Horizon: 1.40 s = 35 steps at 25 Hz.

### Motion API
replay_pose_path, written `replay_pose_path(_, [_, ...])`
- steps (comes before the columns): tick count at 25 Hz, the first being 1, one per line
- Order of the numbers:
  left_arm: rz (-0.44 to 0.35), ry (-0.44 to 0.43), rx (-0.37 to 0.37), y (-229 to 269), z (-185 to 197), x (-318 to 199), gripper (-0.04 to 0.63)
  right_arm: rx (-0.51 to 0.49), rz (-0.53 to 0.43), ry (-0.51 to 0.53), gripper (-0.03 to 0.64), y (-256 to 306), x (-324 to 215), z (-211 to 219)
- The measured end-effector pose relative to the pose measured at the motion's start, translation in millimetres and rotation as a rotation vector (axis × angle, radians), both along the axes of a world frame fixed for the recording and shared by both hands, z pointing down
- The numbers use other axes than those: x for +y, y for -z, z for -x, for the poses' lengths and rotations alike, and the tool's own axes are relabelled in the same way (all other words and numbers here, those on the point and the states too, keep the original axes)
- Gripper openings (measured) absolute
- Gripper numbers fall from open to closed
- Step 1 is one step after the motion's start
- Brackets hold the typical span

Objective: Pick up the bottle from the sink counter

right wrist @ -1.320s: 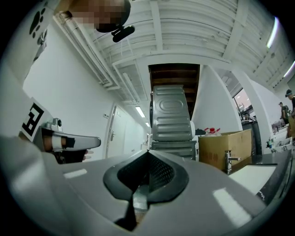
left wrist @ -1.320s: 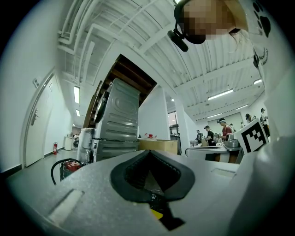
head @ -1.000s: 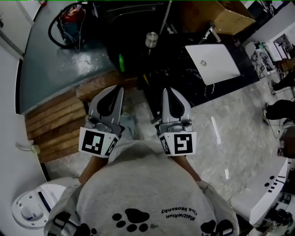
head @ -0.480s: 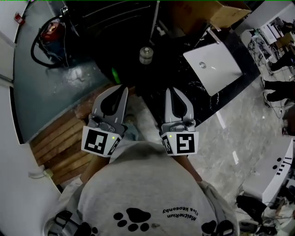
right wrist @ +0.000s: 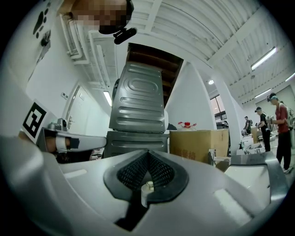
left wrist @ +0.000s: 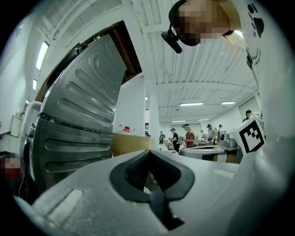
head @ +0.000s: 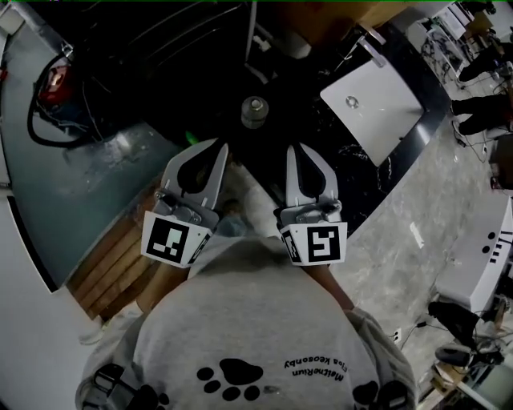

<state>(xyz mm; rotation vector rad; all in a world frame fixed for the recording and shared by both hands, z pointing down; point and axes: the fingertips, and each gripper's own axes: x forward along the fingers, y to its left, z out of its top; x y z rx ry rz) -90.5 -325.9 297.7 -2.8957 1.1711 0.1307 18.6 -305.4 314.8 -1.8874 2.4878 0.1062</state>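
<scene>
Pickup not begun: the bottle (head: 254, 111) stands untouched on the dark sink counter (head: 353, 170), at twelve o'clock from my grippers. My left gripper (head: 219, 145) and right gripper (head: 292, 150) are both closed and empty. I judge approach, opening and grasp are all left.

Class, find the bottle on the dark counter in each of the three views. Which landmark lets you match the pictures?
Head view: bottle at upper centre, upright on the dark counter.
Left gripper view: bottle cannot be made out.
Right gripper view: bottle small, low centre, seen through the opening between the fingers.
Shared landmark: cardboard box, at the head view's top edge and mid-frame in both gripper views.
</scene>
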Motion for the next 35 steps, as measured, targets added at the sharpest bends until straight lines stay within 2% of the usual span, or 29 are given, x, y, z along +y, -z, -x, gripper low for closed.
replay_pose_path(7, [0.011, -0.071, -0.009, -17, -1, -25, 0.0, 0.024, 0.038, -0.041, 0.0, -14, -20, 4])
replay_pose_path(16, [0.025, -0.142, -0.028, -31, -26, -40, 0.002, 0.04, 0.077, -0.057, 0.0, -19, -35, -10])
replay_pose_path(28, [0.08, -0.139, -0.08, -66, -36, -64, 0.012, 0.018, 0.155, -0.016, 0.0, -49, -59, -14])
replay_pose_path(35, [0.11, -0.141, -0.105, -93, -40, -78, 0.065, 0.015, 0.187, 0.002, 0.0, -69, -68, -15])
